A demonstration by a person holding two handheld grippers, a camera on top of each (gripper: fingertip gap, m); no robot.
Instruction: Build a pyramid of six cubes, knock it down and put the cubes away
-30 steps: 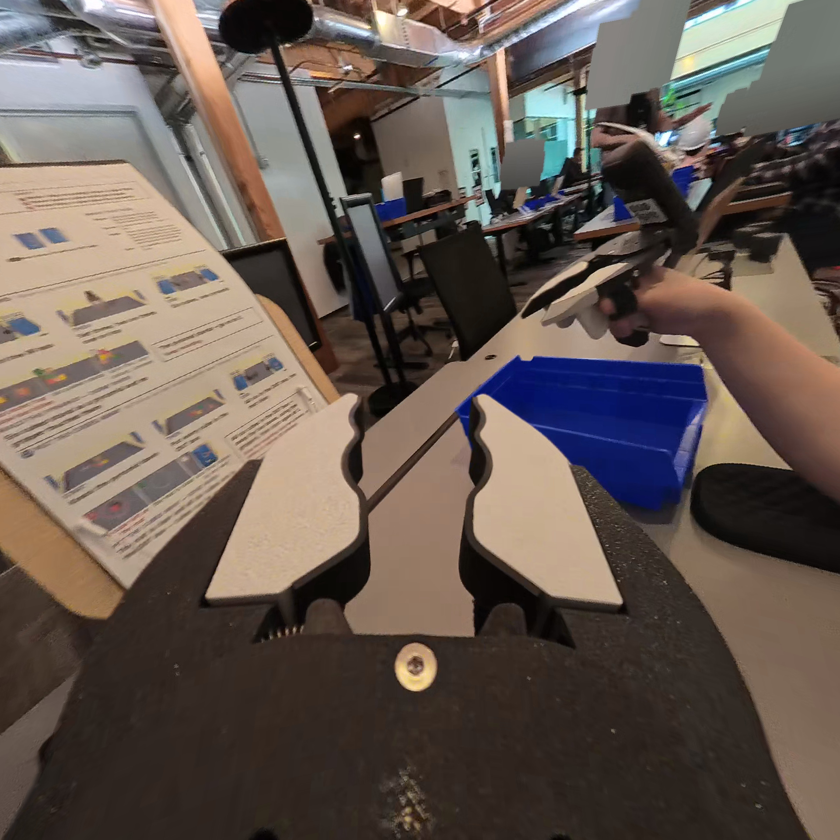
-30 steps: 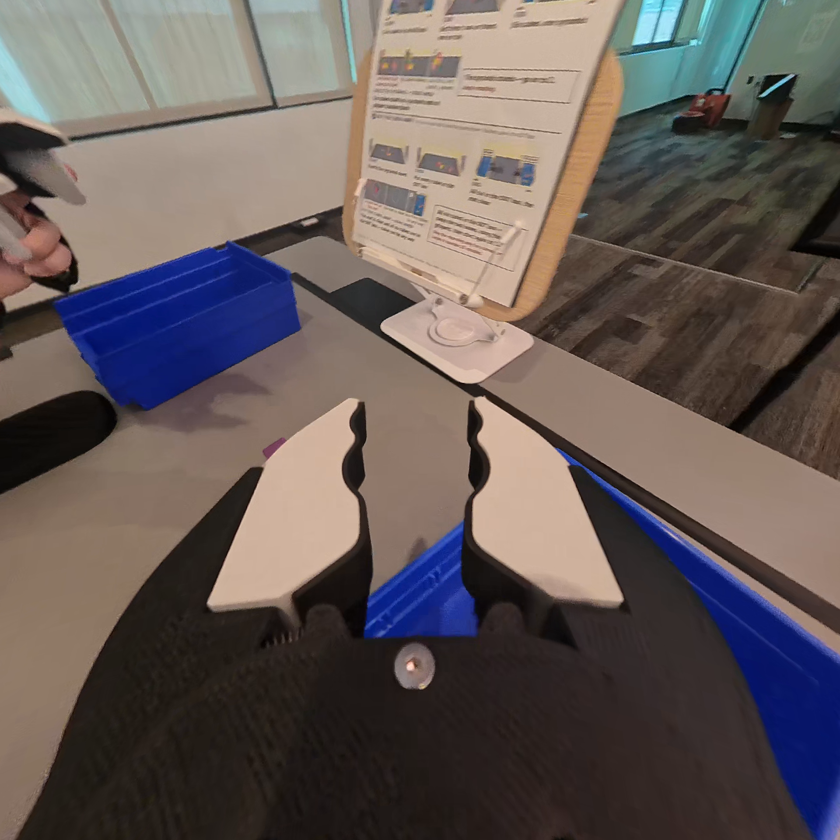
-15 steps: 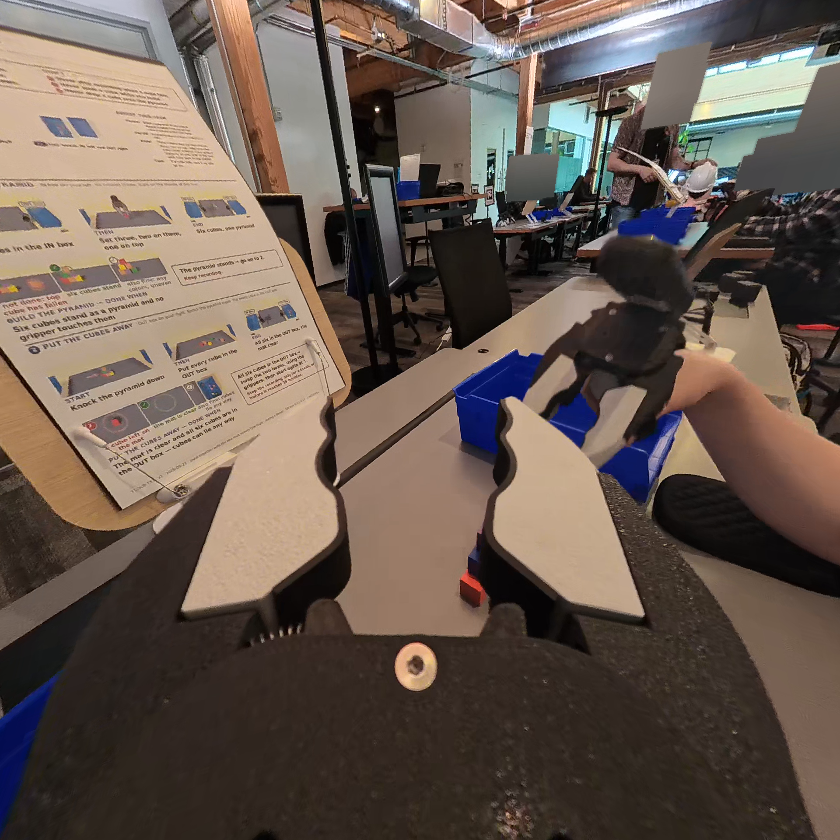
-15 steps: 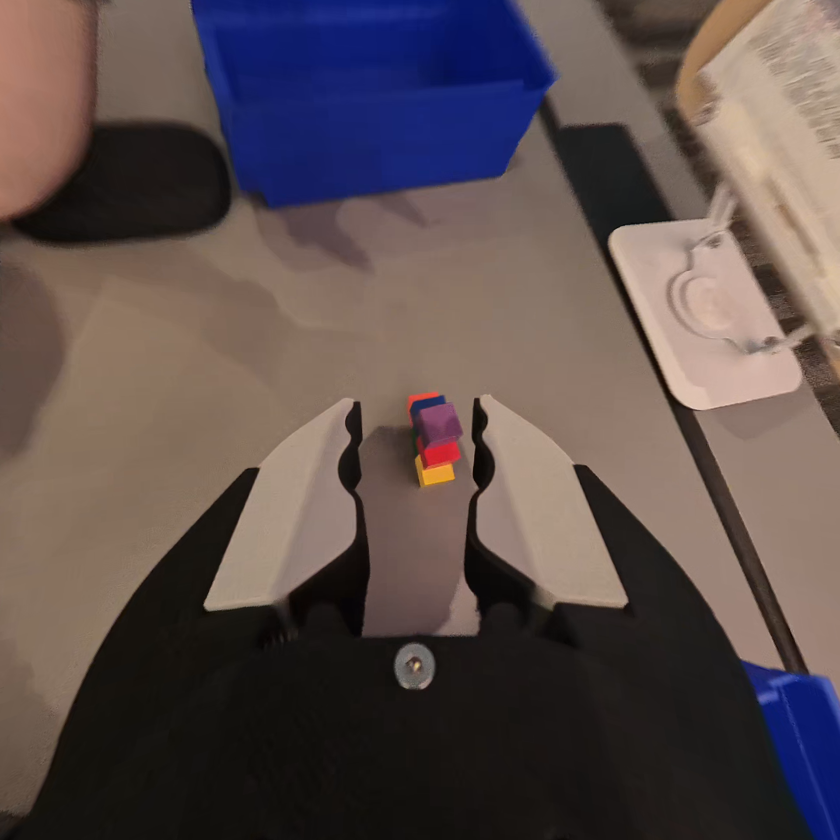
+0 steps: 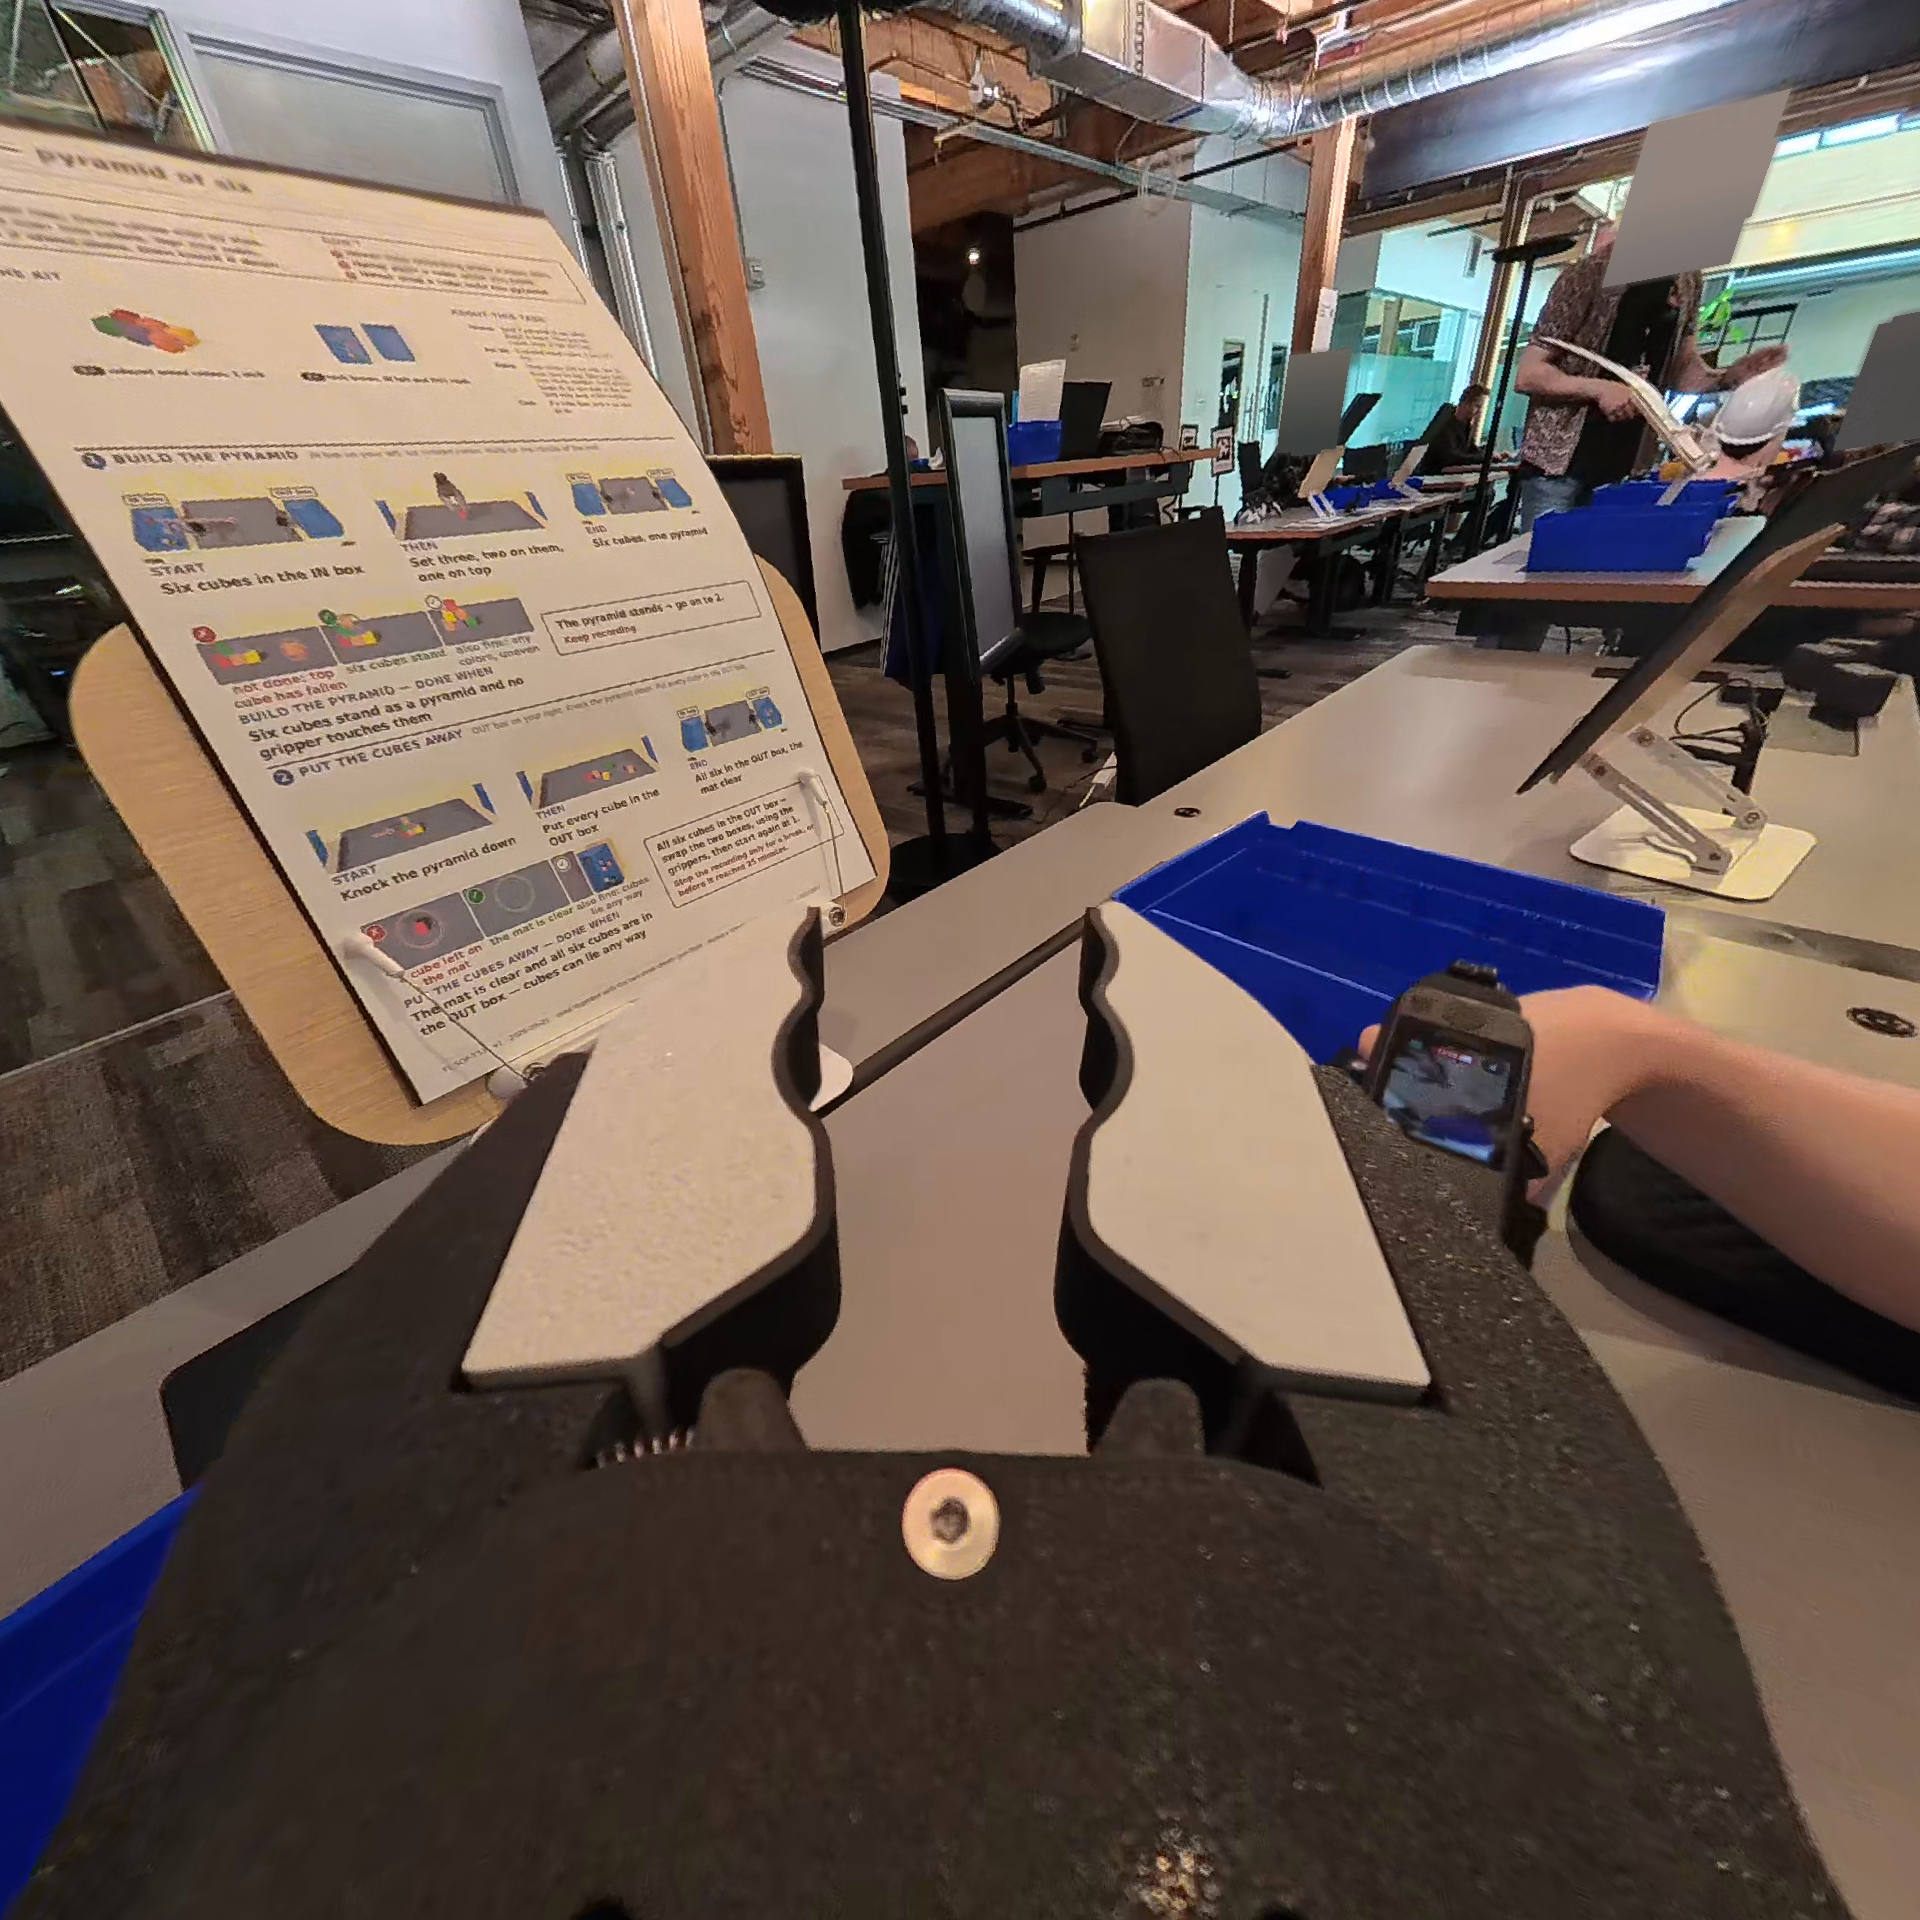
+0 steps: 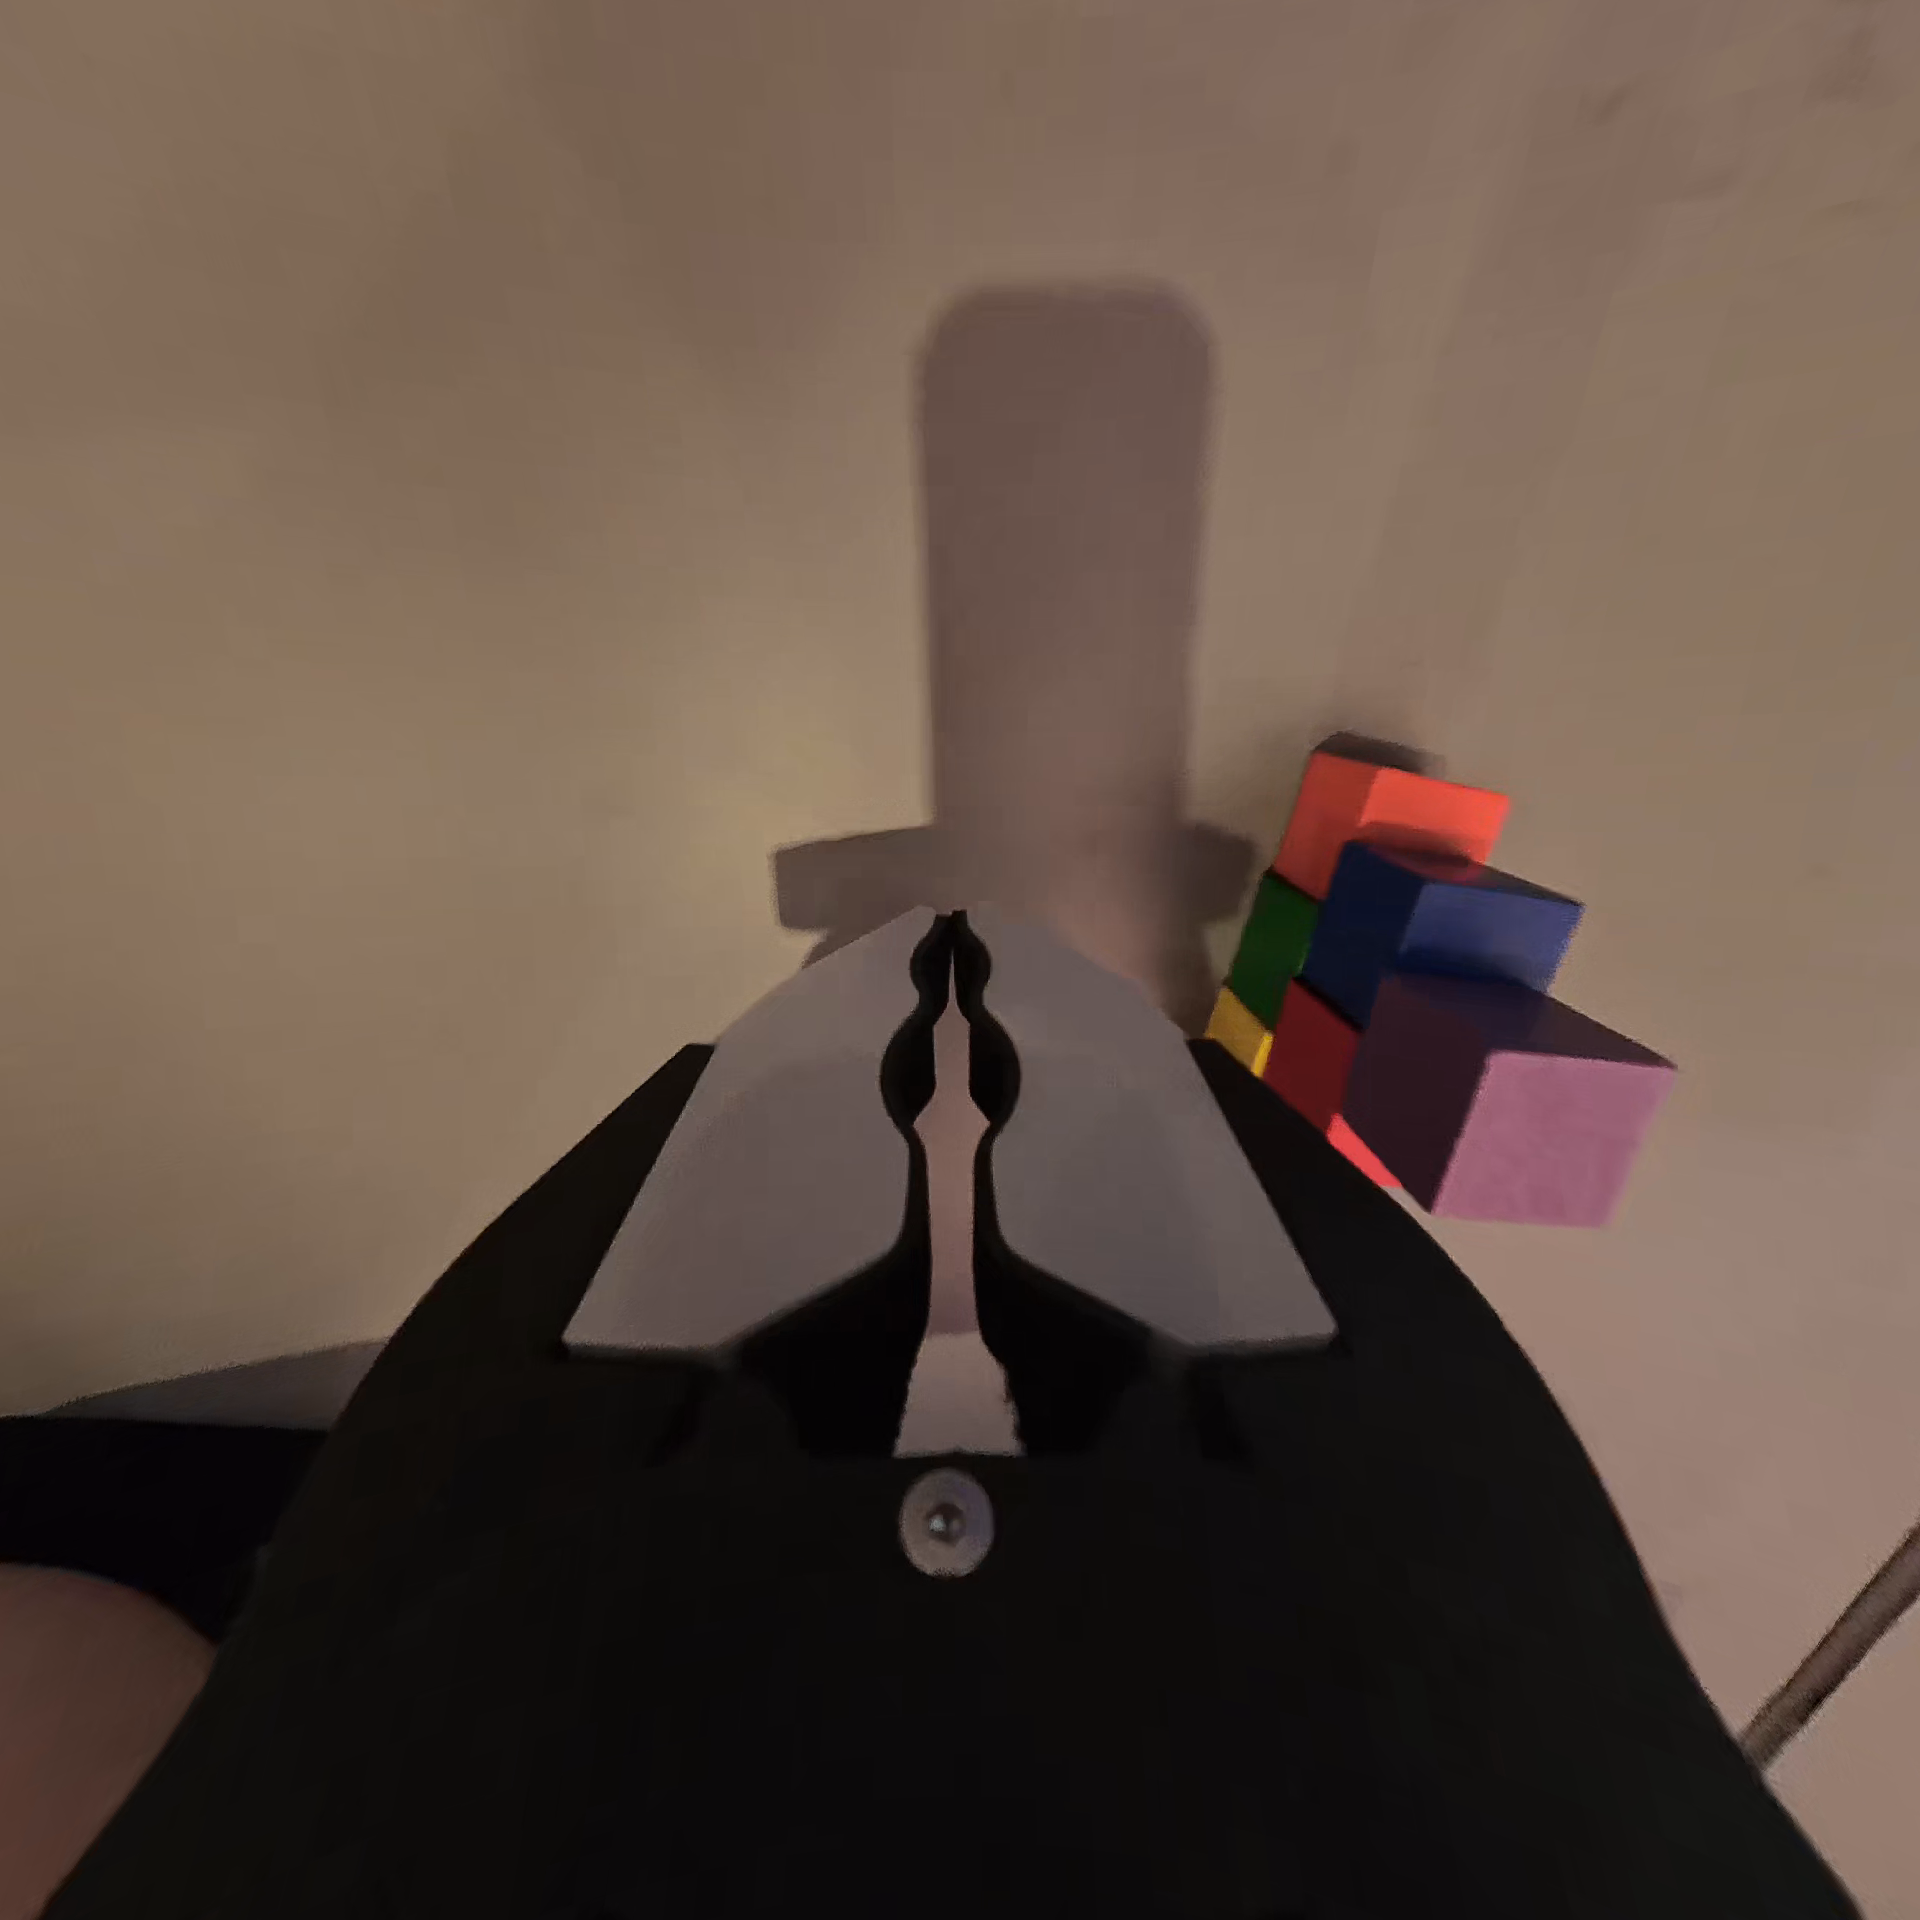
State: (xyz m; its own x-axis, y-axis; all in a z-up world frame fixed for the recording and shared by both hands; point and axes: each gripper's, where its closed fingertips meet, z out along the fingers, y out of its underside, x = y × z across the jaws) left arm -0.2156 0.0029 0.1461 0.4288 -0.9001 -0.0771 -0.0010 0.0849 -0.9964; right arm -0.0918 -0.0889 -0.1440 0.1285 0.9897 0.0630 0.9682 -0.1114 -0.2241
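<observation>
In the right wrist view a pyramid of coloured cubes stands on the grey table: a purple cube (image 6: 1507, 1112) on top, a blue cube (image 6: 1444, 925) and a red cube (image 6: 1314, 1049) below it, and orange (image 6: 1382, 810), green (image 6: 1273, 940) and yellow (image 6: 1236, 1023) cubes at the bottom. My right gripper (image 6: 954, 920) is shut and empty, pointing down close to the table, just left of the pyramid. My left gripper (image 5: 951, 935) is open and empty above the table. The right gripper's back (image 5: 1449, 1070) shows in the left wrist view, held by a hand.
A blue bin (image 5: 1382, 914) stands on the table beyond the left gripper. An instruction sheet on a wooden stand (image 5: 395, 623) is at the left. Another blue bin's corner (image 5: 62, 1704) is at the lower left. A black wrist pad (image 5: 1704, 1257) lies under the arm. There is about 35 cm between the tips of the two grippers. It is some 8 cm from my right tips to the purple cube (image 6: 1507, 1112).
My right gripper has shut and dropped low beside the pyramid, which now sits at its right. The left gripper has tilted slightly; the cubes have passed out of its view.
</observation>
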